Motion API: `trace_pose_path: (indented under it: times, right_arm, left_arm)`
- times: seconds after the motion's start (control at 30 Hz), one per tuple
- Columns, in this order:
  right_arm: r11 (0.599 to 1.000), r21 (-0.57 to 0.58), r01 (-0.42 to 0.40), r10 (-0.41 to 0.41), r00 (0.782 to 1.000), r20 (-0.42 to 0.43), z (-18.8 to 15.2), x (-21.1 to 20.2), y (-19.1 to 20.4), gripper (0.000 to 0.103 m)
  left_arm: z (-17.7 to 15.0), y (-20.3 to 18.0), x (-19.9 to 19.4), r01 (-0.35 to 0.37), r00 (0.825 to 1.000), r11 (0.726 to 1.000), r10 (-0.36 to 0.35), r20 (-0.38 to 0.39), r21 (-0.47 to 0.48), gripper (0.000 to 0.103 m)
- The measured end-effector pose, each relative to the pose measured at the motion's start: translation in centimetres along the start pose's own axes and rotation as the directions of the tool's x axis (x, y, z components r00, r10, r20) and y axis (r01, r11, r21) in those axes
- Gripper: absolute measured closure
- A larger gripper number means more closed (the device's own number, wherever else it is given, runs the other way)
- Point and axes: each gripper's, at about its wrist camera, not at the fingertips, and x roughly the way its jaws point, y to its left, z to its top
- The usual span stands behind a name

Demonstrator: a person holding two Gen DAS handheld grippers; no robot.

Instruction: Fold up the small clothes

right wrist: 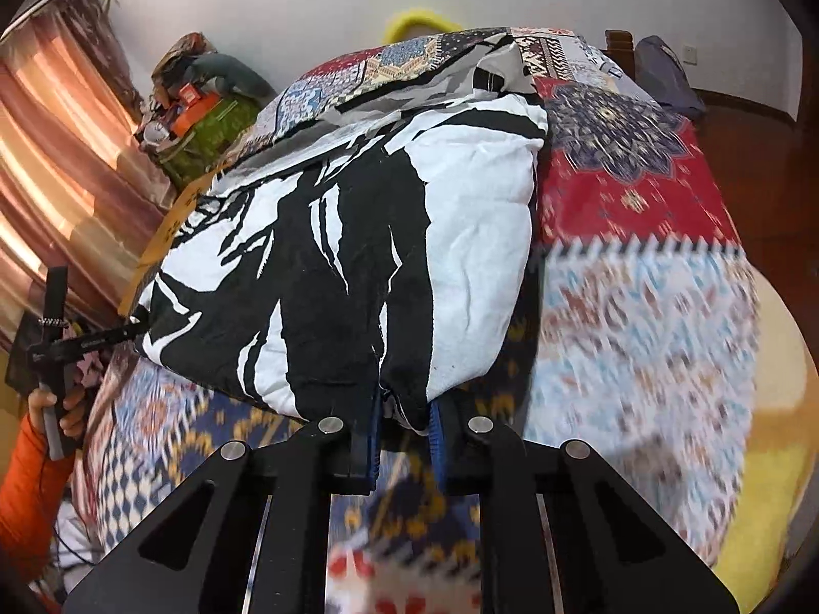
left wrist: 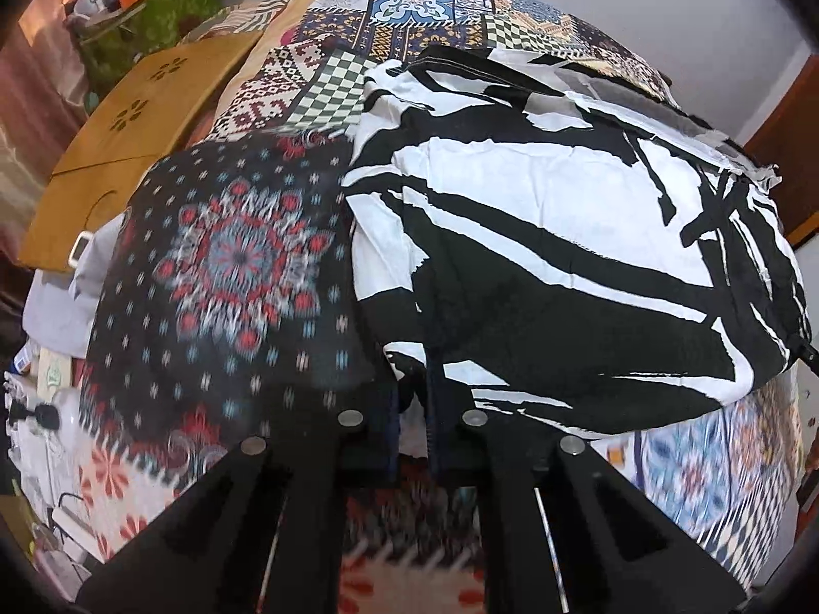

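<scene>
The left gripper (left wrist: pixel 412 422) is clamped on the near hem of a black-and-white printed garment (left wrist: pixel 553 256), cloth pinched between its pads. The right gripper (right wrist: pixel 404 427) likewise grips that garment's near edge (right wrist: pixel 358 266), fabric bunched between its blue-lined fingers (right wrist: pixel 373 440). The garment spreads forward from both tools across a patchwork-patterned bedspread (right wrist: pixel 629 215). Far left of the right gripper, a hand (right wrist: pixel 51 409) in an orange sleeve holds the other tool.

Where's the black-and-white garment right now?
The black-and-white garment lies on the patterned bedspread, centre in both wrist views, its near edge pinched by both grippers.
</scene>
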Motion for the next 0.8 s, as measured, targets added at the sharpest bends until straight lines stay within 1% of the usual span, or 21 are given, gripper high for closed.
trace_pose_path:
  times: [0.17, 0.3, 0.37, 0.4, 0.43, 0.47, 0.5, 0.53, 0.6, 0.67, 0.73, 0.8]
  right_arm:
    - [1.0, -0.009, 0.01, -0.01, 1.0, -0.001, -1.6, -1.0, -0.1, 0.09]
    - [1.0, -0.011, 0.022, -0.022, 1.0, -0.001, -1.9, -1.4, -0.3, 0.089]
    - [0.998, -0.017, 0.056, -0.056, 0.998, 0.007, -2.0, -1.7, -0.5, 0.089]
    - [0.994, -0.023, 0.108, -0.108, 0.994, 0.015, -1.9, -1.9, -0.7, 0.089]
    - [0.988, -0.021, 0.151, -0.151, 0.988, 0.023, -1.9, -2.2, -1.2, 0.089]
    - [0.987, -0.008, 0.159, -0.159, 0.987, 0.022, -2.0, -2.4, -1.6, 0.089]
    - [0.988, 0.019, 0.155, -0.155, 0.988, 0.013, -2.0, -2.6, -2.4, 0.088]
    - [0.989, 0.046, 0.139, -0.139, 0.99, -0.005, -2.0, -2.6, -3.1, 0.085]
    - [0.989, 0.064, 0.13, -0.129, 0.991, -0.028, -2.1, -2.6, -3.4, 0.083]
    - [0.987, 0.041, 0.153, -0.152, 0.988, -0.036, -2.3, -2.7, -3.0, 0.079]
    - [0.985, 0.028, 0.169, -0.168, 0.985, -0.038, -2.6, -2.8, -2.6, 0.069]
    - [0.983, 0.035, 0.179, -0.178, 0.984, -0.028, -2.6, -3.2, -2.8, 0.066]
  left_arm:
    - [-1.7, 0.1, -0.7, -0.017, 1.0, 1.0, 0.017, 0.01, 0.0, 0.094]
    - [-2.3, 0.3, -0.6, -0.081, 0.997, 0.997, 0.081, 0.006, 0.005, 0.094]
    - [-2.7, 0.7, 0.0, -0.151, 0.988, 0.988, 0.151, -0.014, 0.005, 0.099]
    - [-3.0, 1.3, 0.5, -0.158, 0.987, 0.988, 0.157, -0.027, -0.002, 0.099]
    - [-3.1, 1.7, 0.6, -0.139, 0.99, 0.99, 0.139, -0.025, -0.011, 0.099]
    - [-3.2, 2.1, 0.4, -0.128, 0.992, 0.992, 0.127, -0.022, -0.02, 0.099]
    - [-3.3, 2.5, 0.2, -0.125, 0.992, 0.992, 0.124, -0.022, -0.027, 0.099]
    - [-3.3, 2.9, -0.1, -0.112, 0.993, 0.993, 0.112, -0.023, -0.036, 0.099]
    - [-3.1, 3.2, -0.6, -0.093, 0.996, 0.994, 0.093, -0.019, -0.048, 0.099]
    - [-2.9, 3.0, -1.3, -0.081, 0.997, 0.996, 0.081, -0.001, -0.047, 0.099]
    - [-2.5, 2.1, -2.6, -0.07, 0.997, 0.997, 0.071, 0.029, -0.032, 0.098]
    - [-2.1, 0.7, -3.8, -0.045, 0.997, 0.999, 0.045, 0.059, -0.007, 0.092]
